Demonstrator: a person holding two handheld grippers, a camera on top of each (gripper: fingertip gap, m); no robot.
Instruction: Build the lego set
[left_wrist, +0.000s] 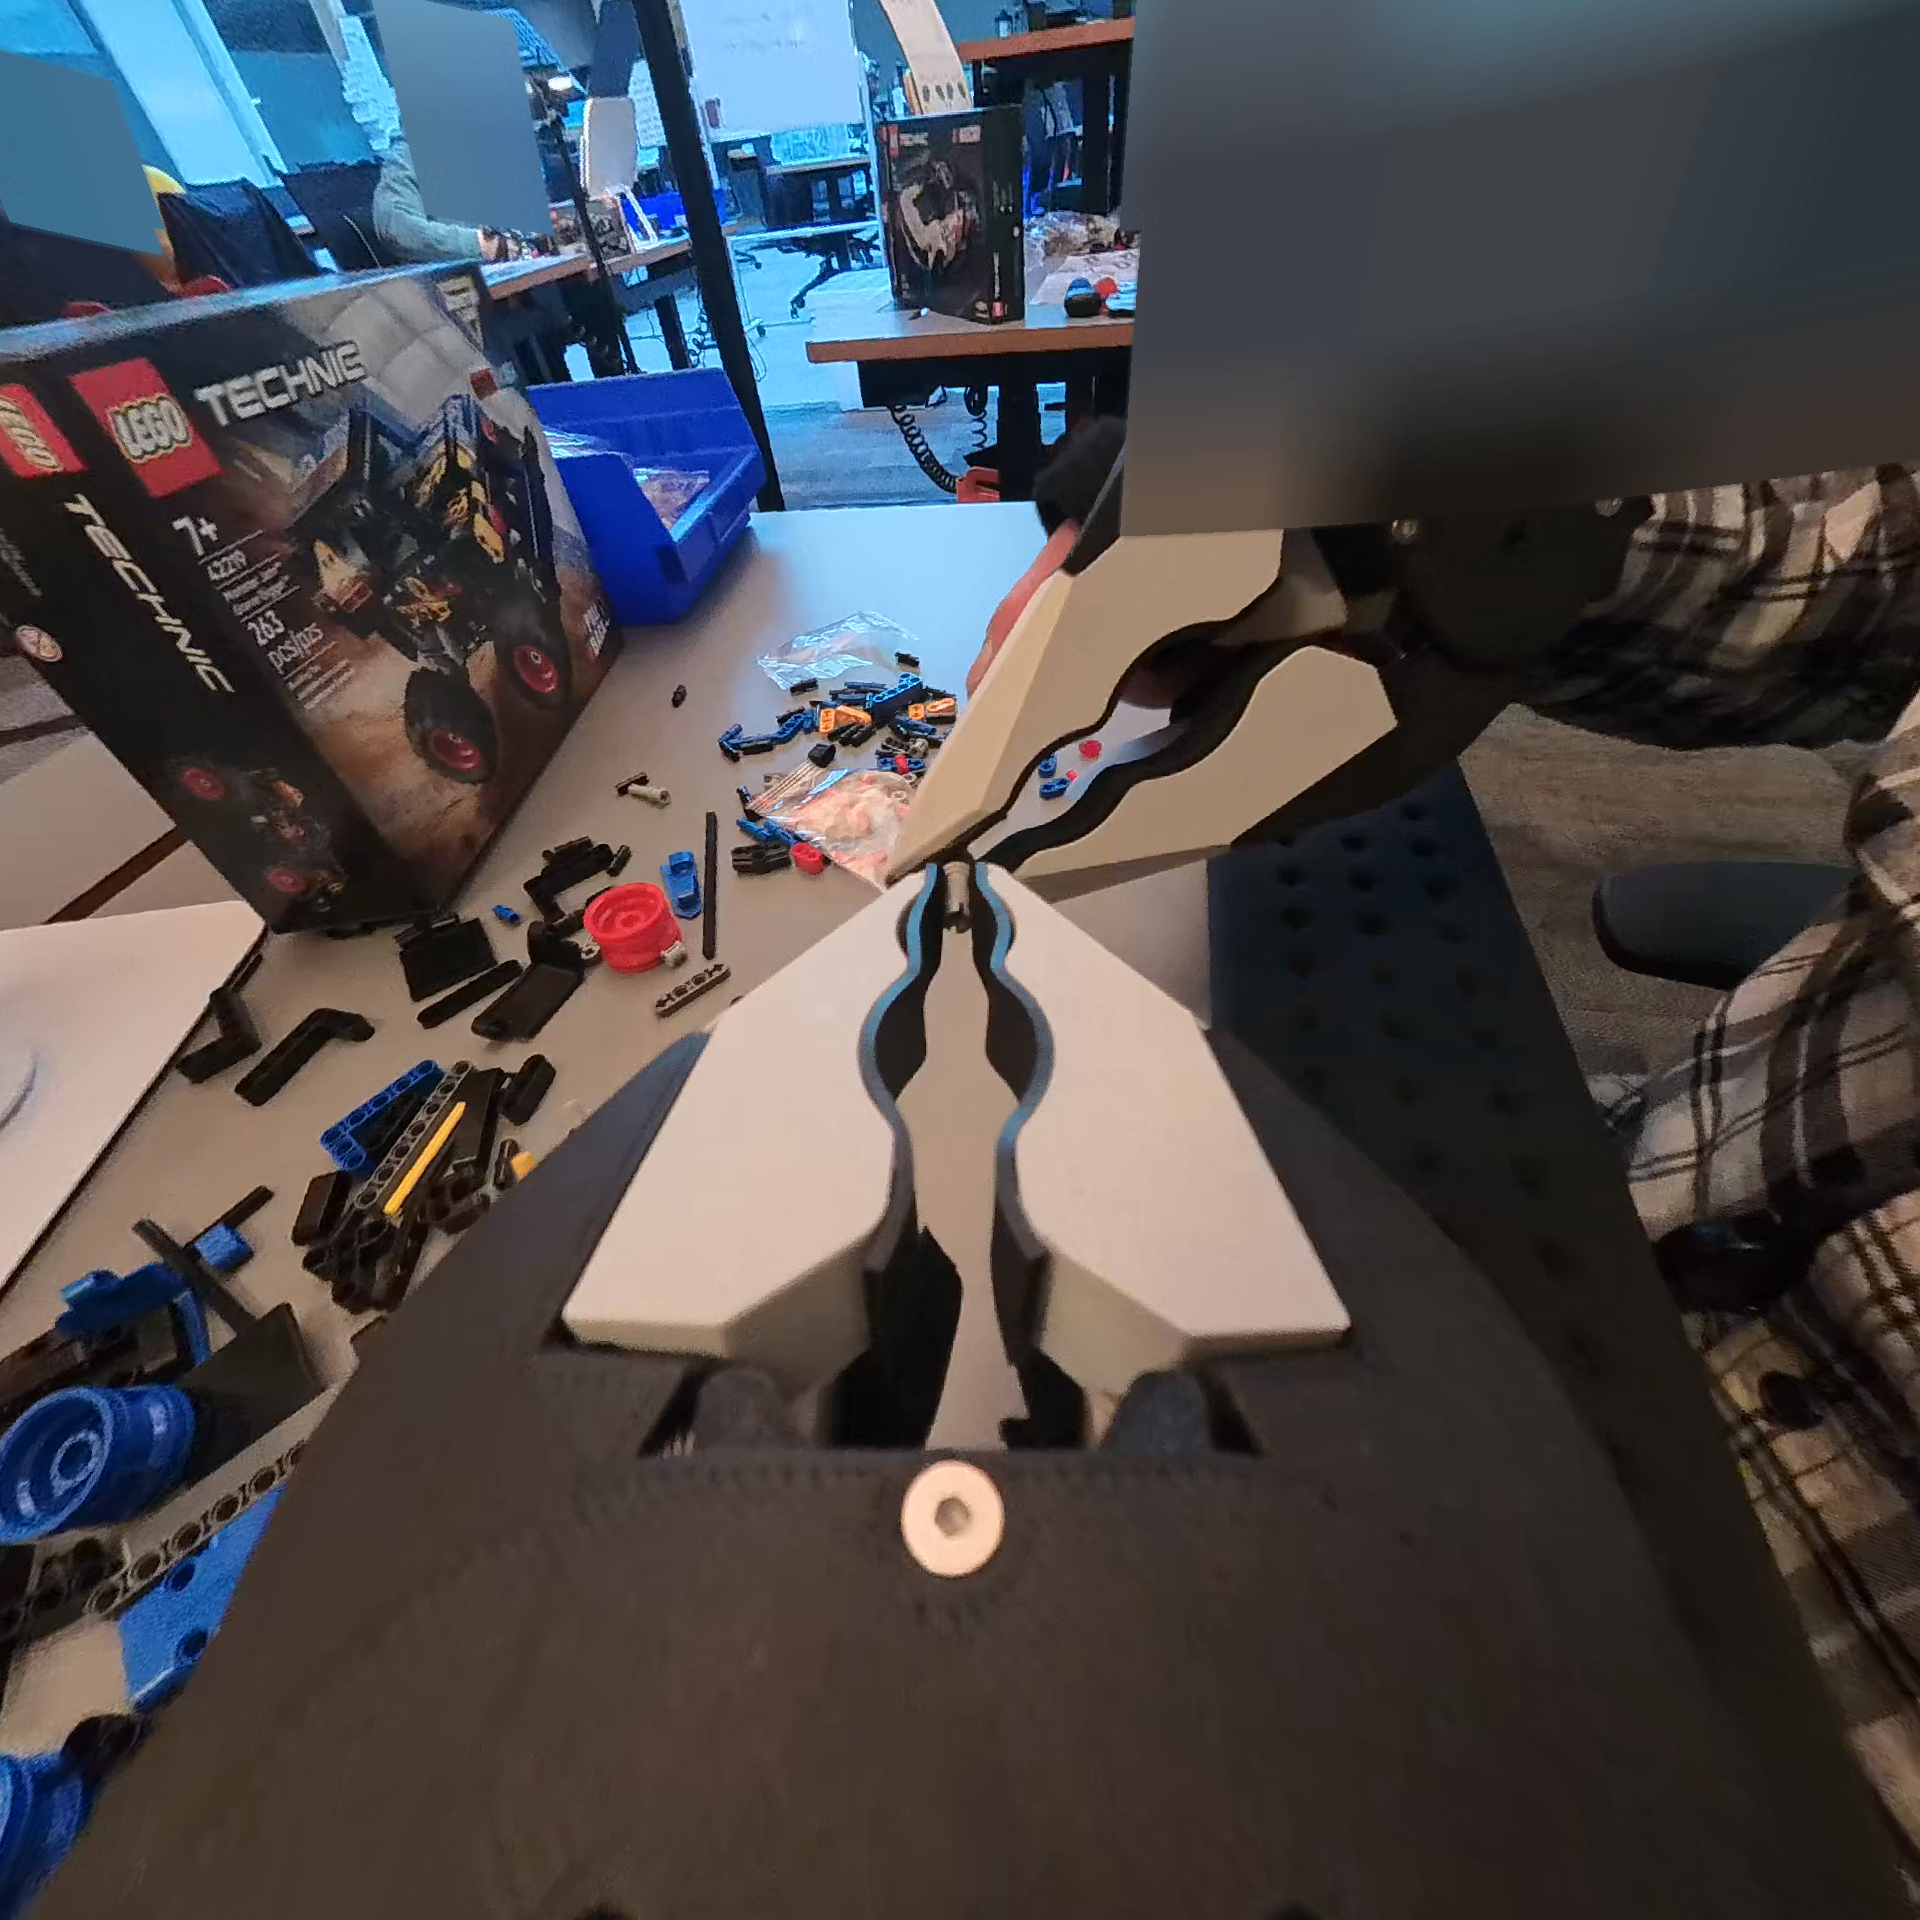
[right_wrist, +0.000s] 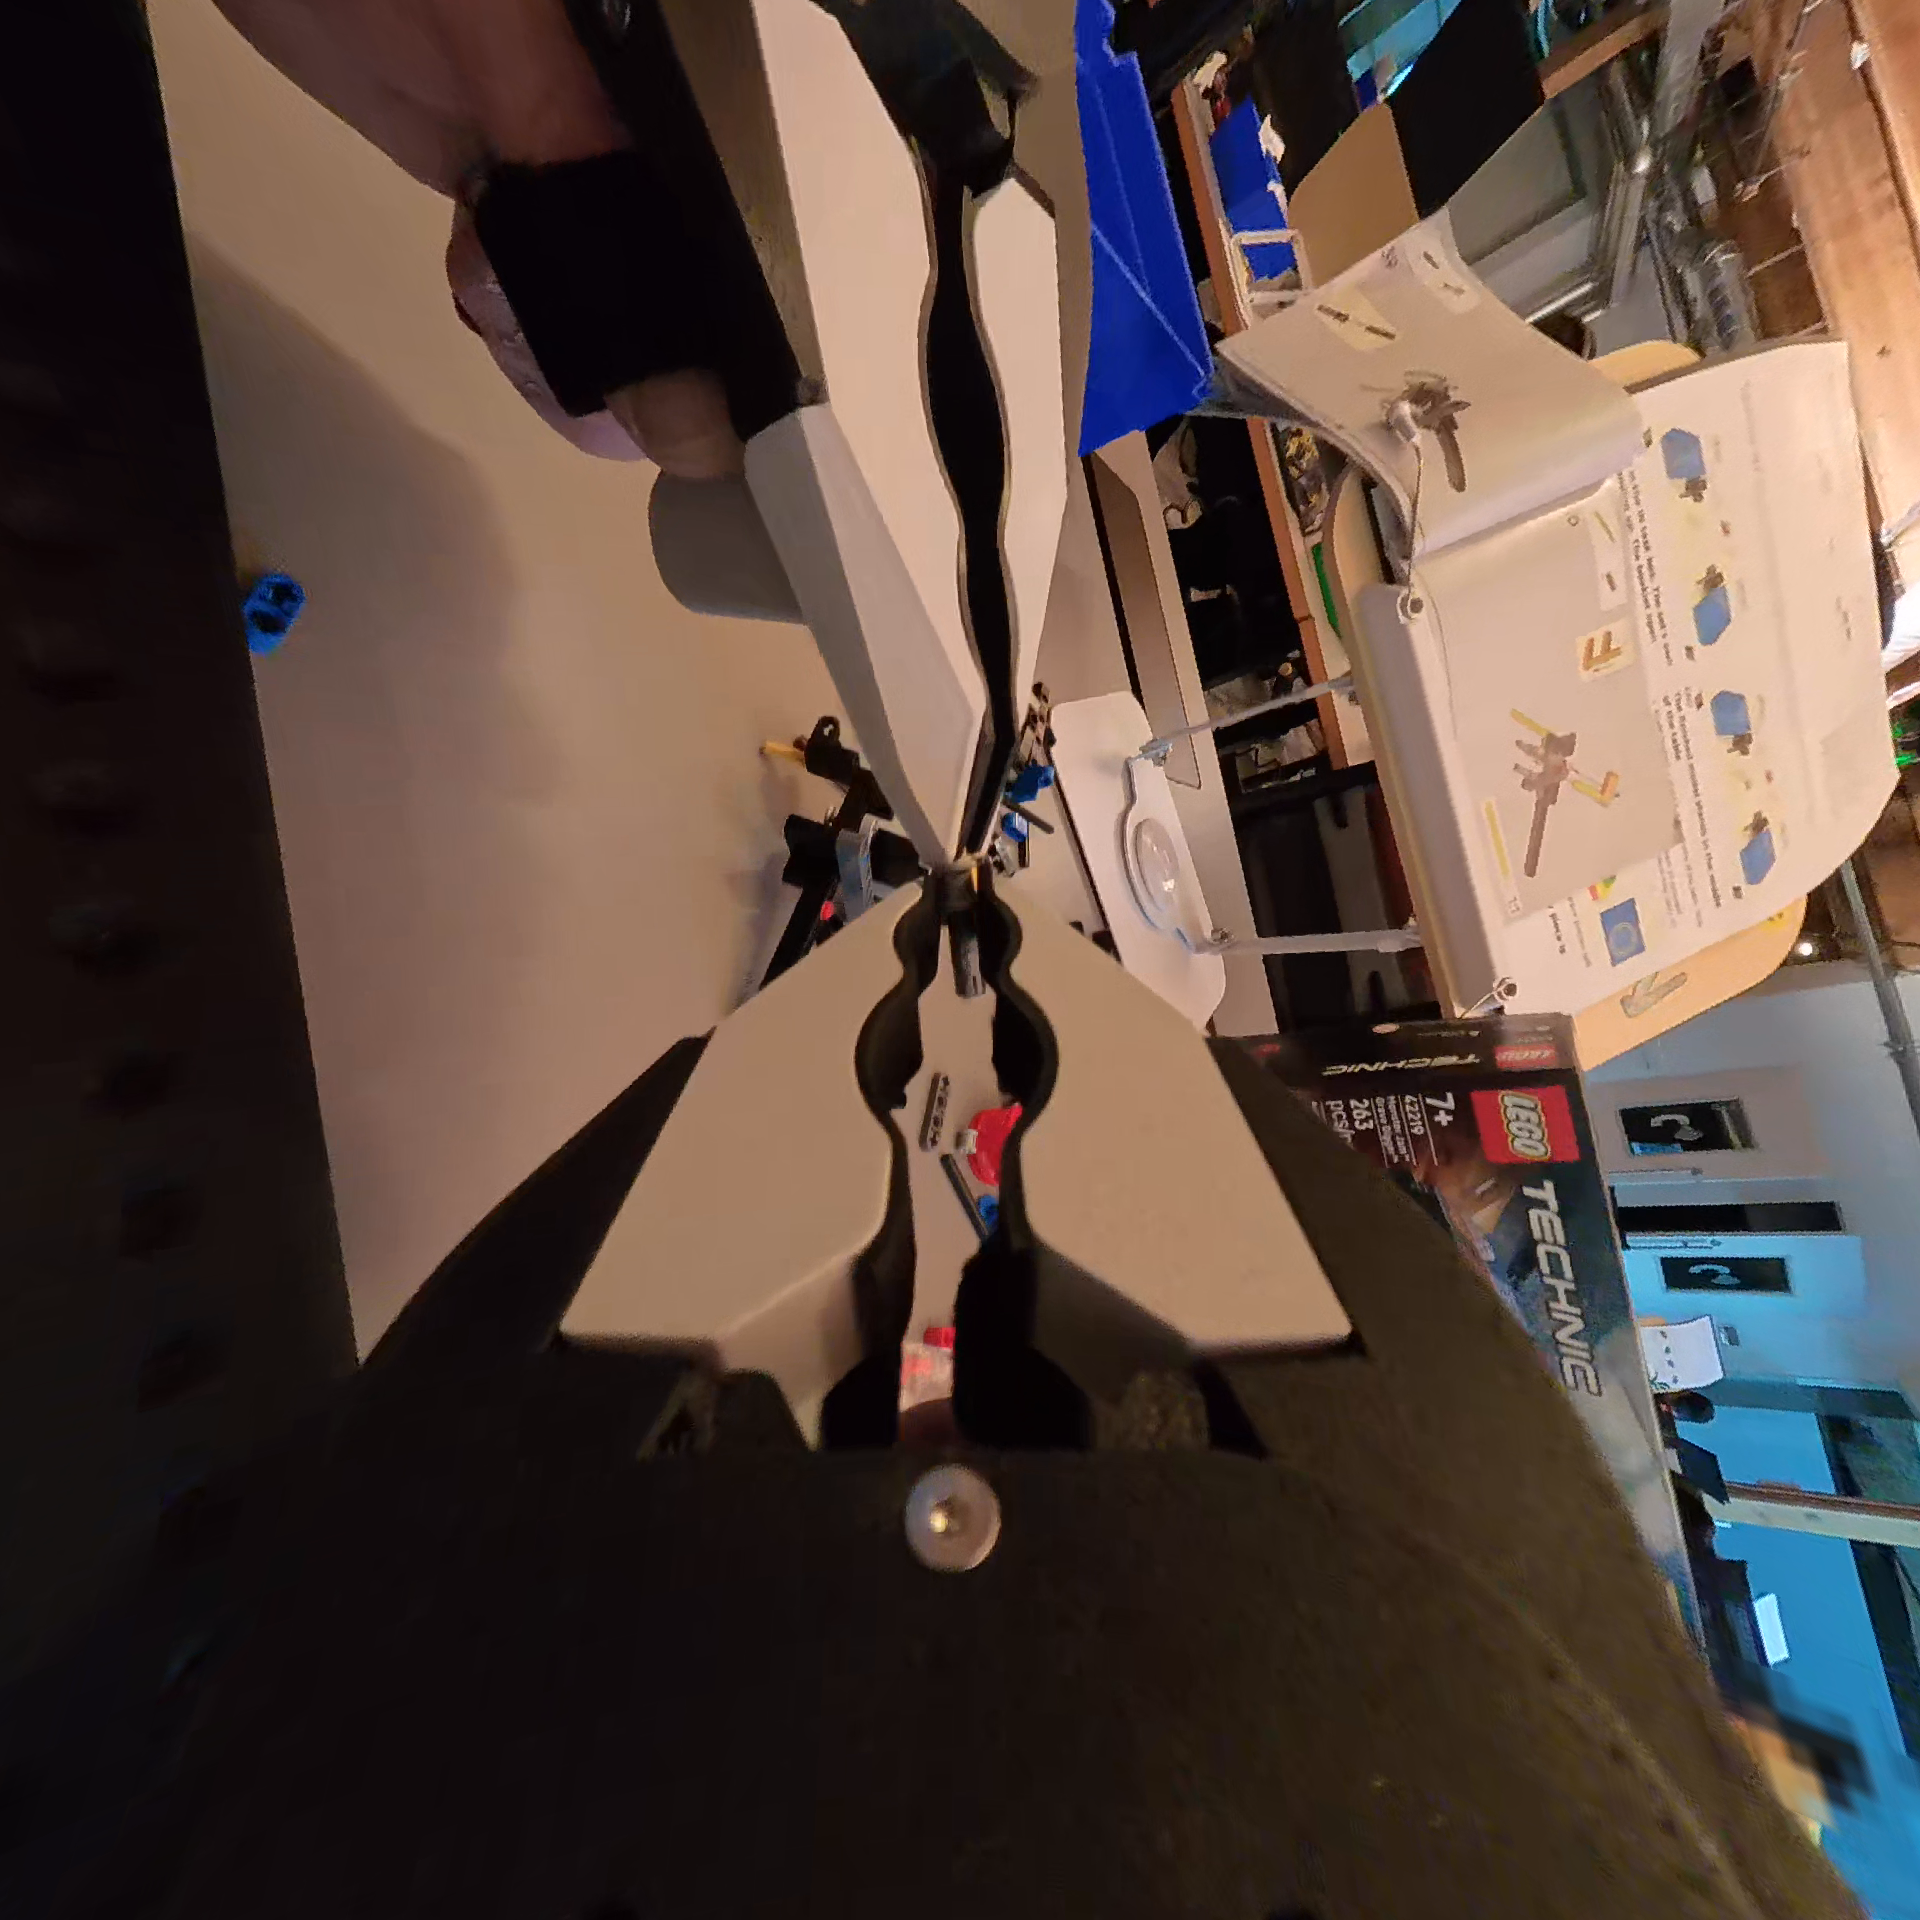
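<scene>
Both grippers met tip to tip above the bench, just off its near edge. The left gripper (left_wrist: 951, 883) was nearly closed, pinching a small grey pin (left_wrist: 954, 906) at its very tips. The right gripper (right_wrist: 961, 914) was pinched on a short dark piece (right_wrist: 966, 951), its end pressed up to the pin as if the two were being pushed together; whether they had seated I could not tell.

The build looked to be in its early stages. Most of the set lay loose across the bench: a red hub (left_wrist: 631, 925) near the middle, black beams (left_wrist: 301, 1049) toward the left edge, a heap of small parts (left_wrist: 852, 727) and torn bags (left_wrist: 831, 644) farther back. A blue-and-black subassembly (left_wrist: 416, 1153) sat toward the near left, with blue hubs (left_wrist: 88, 1455) by the near left corner. The box (left_wrist: 301, 582) stood at the back left, a blue bin (left_wrist: 665, 488) behind it. The manual (right_wrist: 1538, 727) stood propped open on a stand. Nothing resembling the finished truck existed yet.
</scene>
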